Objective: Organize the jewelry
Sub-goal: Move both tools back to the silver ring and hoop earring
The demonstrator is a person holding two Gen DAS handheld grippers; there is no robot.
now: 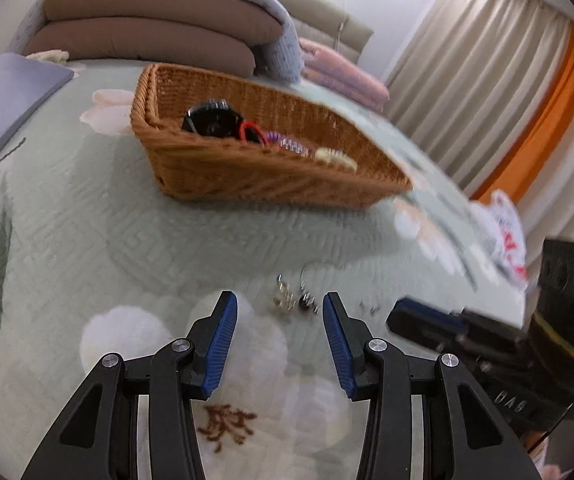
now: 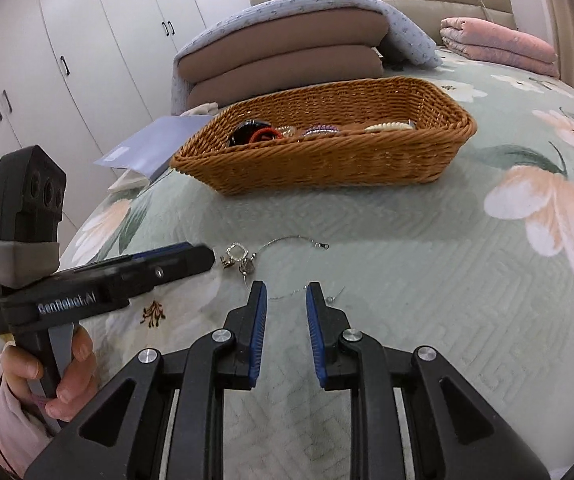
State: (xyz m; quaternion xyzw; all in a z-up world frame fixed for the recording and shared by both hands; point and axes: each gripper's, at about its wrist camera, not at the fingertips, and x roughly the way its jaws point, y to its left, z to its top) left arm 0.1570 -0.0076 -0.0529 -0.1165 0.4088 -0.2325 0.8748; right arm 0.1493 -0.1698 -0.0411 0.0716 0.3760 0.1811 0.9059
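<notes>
A brown wicker basket point(image 1: 247, 172) point(image 2: 327, 160) sits on the floral bedspread and holds a black watch point(image 1: 211, 118), a red hair tie point(image 1: 251, 132), a purple coil tie point(image 1: 287, 142) and a cream clip point(image 1: 335, 158). Loose jewelry lies in front of it: small silver earrings with a dark bead point(image 1: 291, 298) point(image 2: 239, 258) and a thin silver chain point(image 2: 291, 242). My left gripper point(image 1: 279, 304) is open and empty just short of the earrings. My right gripper point(image 2: 285, 294) is open and empty over a thin chain piece point(image 2: 287, 295). Each gripper also shows in the other view.
Stacked brown cushions under a blue blanket point(image 2: 287, 48) and a folded pink blanket point(image 2: 499, 46) lie behind the basket. A blue book point(image 1: 11, 96) lies at the left. White wardrobes point(image 2: 67, 40) stand beyond the bed, curtains point(image 1: 487, 80) at the right.
</notes>
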